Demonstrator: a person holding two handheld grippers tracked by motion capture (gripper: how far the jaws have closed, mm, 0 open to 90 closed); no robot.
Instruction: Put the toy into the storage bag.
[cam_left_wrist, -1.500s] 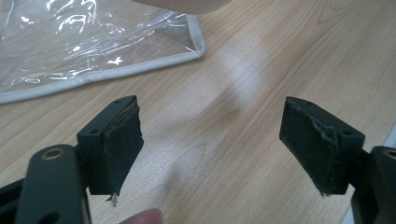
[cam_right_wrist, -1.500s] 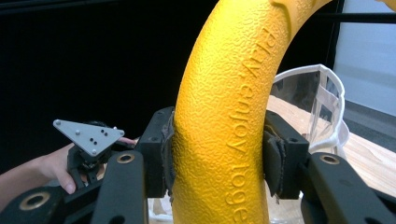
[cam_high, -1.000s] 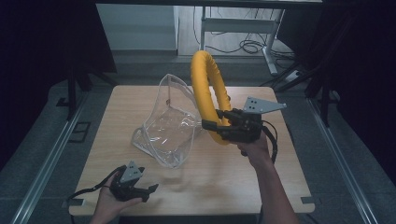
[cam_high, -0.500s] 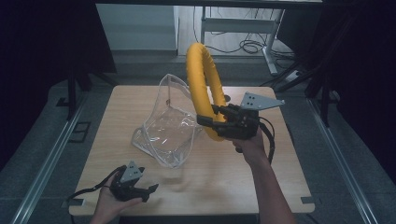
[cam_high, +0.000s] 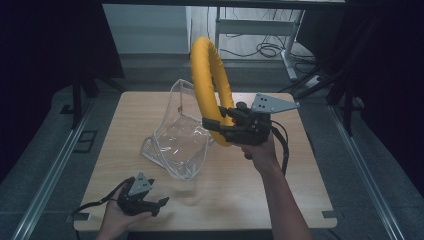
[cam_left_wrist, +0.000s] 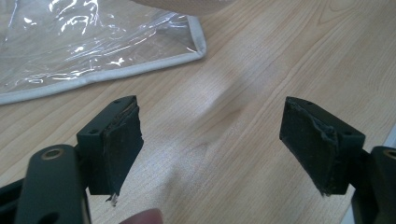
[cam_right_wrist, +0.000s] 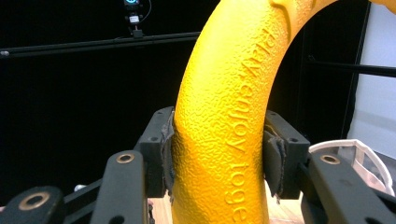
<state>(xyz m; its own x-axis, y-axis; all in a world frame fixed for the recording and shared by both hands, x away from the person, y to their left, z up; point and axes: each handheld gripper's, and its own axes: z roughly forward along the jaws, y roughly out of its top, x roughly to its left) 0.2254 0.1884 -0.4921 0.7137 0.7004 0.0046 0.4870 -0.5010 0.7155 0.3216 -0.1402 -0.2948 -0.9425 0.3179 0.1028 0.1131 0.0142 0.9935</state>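
Right jaws: pressed against both sides of the yellow ring (cam_right_wrist: 224, 140), pads flat on its pebbled skin.
Right gripper (cam_high: 220, 127): held above the table's middle, toward the right edge; the hand (cam_high: 260, 152) grips it from below.
Yellow ring: upright and lifted clear of the table, its top rising past the far edge in the high view; raised letters run along it, the last word cut off by the bottom of the right gripper view.
Left jaws: wide apart, bare wood between them.
Left gripper (cam_high: 159, 204): low at the near left corner of the wooden table (cam_high: 300, 200); a fingertip blurs in at the bottom of the left gripper view.
Clear bag (cam_high: 175, 140): see-through plastic with white trim, left of the table's middle, its mouth propped up toward the far edge; whether the ring touches it is hard to tell. Its trimmed corner (cam_left_wrist: 194, 39) lies ahead of the left jaws, the rest cut off by that view's top and left edges.
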